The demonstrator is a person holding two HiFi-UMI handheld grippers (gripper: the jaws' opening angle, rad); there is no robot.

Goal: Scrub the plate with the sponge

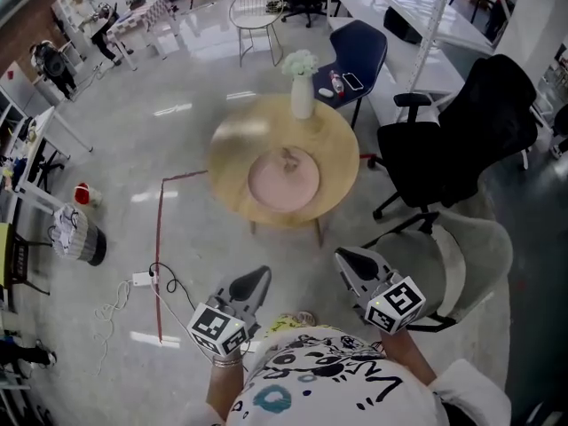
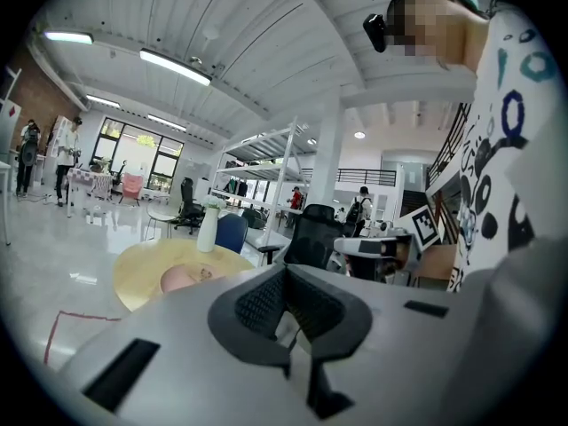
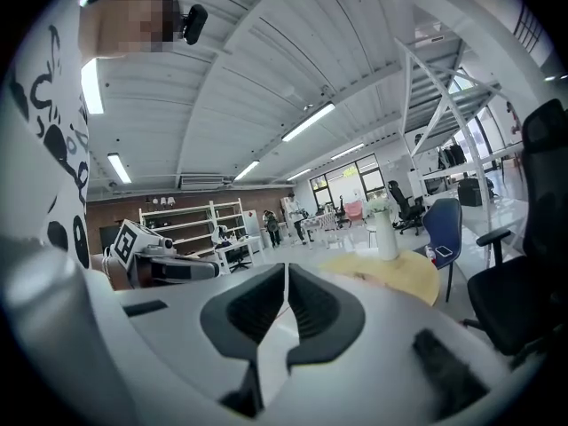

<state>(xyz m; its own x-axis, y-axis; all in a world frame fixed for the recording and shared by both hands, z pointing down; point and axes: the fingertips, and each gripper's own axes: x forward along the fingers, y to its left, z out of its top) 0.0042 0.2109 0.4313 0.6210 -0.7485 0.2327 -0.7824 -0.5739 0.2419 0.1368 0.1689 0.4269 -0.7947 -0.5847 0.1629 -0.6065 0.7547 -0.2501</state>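
Observation:
A pink plate (image 1: 282, 183) lies on the round wooden table (image 1: 229, 145), well ahead of me. A small brownish thing (image 1: 288, 158) rests near the plate's far side, too blurred to name. Both grippers hang low, close to my body and far short of the table. My left gripper (image 1: 259, 277) is shut with nothing between its jaws, and so is my right gripper (image 1: 343, 257). In the left gripper view the closed left gripper (image 2: 286, 272) points toward the table, with the plate (image 2: 182, 279) at the left. The right gripper view shows the right gripper (image 3: 286, 268) shut and empty.
A white vase with flowers (image 1: 302, 94) stands at the table's far edge. A blue chair (image 1: 359, 53) with small items, a black office chair (image 1: 461, 140) and a pale chair (image 1: 475, 256) stand to the right. A red floor line (image 1: 159, 238) and a cable (image 1: 142, 280) lie left.

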